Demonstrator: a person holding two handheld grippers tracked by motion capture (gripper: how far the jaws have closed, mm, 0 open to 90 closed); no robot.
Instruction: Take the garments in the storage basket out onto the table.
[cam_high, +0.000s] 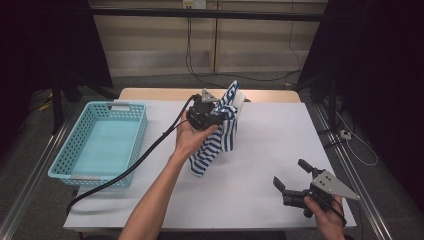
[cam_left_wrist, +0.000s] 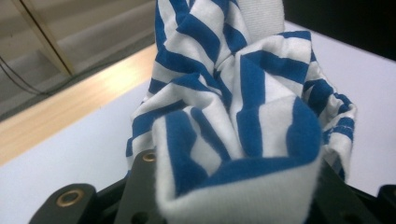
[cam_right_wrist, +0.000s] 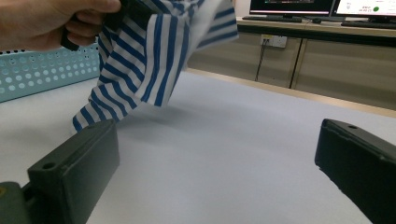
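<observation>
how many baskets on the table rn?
1: a light blue perforated basket at the table's left edge, left of the striped cloth. It looks empty from the high view.

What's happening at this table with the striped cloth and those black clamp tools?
A person holds a two-jaw gripper in each hand. The left gripper is clamped on a blue-and-white striped cloth and holds it up, with the cloth's lower end hanging down to the white table. The right gripper rests near the table's front right corner with its jaws open and nothing between them. A light blue basket sits to the left with nothing visible inside it.
</observation>
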